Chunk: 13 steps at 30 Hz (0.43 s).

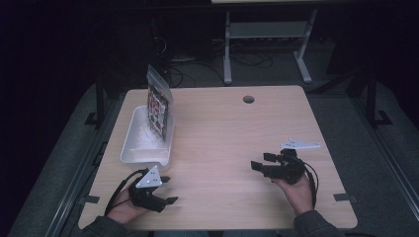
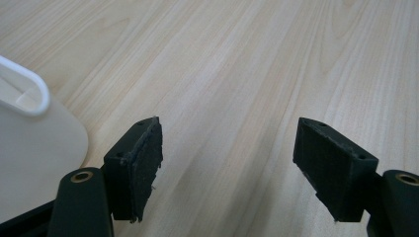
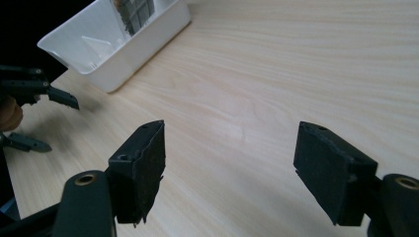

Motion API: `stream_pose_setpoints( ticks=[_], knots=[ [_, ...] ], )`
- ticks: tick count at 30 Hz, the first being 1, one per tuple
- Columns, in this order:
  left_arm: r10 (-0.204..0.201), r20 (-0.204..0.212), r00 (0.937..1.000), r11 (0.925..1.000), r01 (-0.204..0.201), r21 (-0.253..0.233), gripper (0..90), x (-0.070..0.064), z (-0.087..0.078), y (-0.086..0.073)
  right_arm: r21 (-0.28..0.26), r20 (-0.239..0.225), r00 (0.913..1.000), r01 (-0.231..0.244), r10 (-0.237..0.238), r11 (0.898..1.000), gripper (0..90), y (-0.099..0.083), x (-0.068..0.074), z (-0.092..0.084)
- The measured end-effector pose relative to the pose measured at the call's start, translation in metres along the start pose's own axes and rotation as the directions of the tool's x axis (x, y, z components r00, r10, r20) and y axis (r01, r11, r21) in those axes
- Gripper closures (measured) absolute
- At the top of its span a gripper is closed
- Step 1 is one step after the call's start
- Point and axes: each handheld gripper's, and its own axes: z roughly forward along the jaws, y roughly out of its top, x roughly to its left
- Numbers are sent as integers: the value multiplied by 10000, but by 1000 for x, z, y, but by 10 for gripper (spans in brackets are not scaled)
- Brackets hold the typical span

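Your left gripper, open and empty, lies nearer the white bin holding the upright bag at the worktop's left edge; your right gripper is open too.

A lab or workshop: bare wooden table, cables on grey floor, metal stand behind.

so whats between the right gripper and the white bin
Nothing: bare wooden table runs from the right gripper to the white bin holding the bag, as the high view and right gripper view show.
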Motion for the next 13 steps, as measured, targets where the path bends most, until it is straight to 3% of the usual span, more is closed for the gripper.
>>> stream_pose_setpoints(
  ticks=[5,13],
  knots=[
    [1,-76,10000,10000,-1,10,250,-1,0,0,192,-47,9999,-108,109,9998,263,-13,-3,-6],
    [-27,-160,9999,10000,28,7,221,-1,0,1,415,-126,9996,252,-247,9988,231,-37,6,-11]
  ],
)
